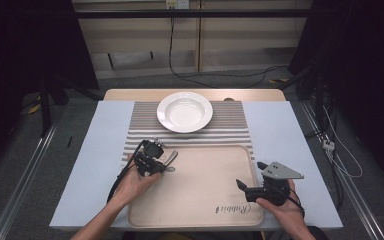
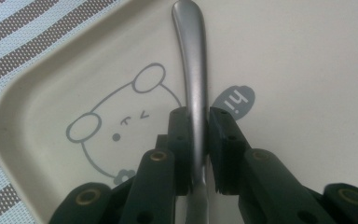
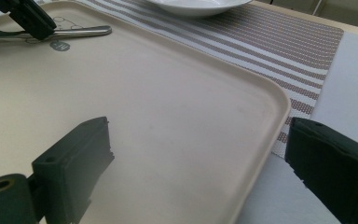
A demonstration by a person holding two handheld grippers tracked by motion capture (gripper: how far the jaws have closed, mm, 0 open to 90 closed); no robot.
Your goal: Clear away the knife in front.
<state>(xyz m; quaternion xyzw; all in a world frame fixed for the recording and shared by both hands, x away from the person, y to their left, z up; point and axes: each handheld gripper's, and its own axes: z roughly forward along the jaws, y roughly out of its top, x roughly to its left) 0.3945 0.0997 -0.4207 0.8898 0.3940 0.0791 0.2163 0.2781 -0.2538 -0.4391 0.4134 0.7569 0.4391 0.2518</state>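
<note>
Spoon handle [image 2: 193,70] clamped between left tongs [image 2: 198,135] over tray [image 2: 37,140] corner, right tongs [image 3: 200,163] apart, empty

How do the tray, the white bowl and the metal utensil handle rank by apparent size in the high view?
1. Beige tray, clearly largest.
2. White bowl.
3. Metal utensil handle, smallest; the left tongs cover part of it, so its full length is unsure.

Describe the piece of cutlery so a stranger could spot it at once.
Find the beige tray below the white plate. At its far left corner, by the printed bear, the left gripper pinches a slim metal handle, the only shiny thing there.
</note>
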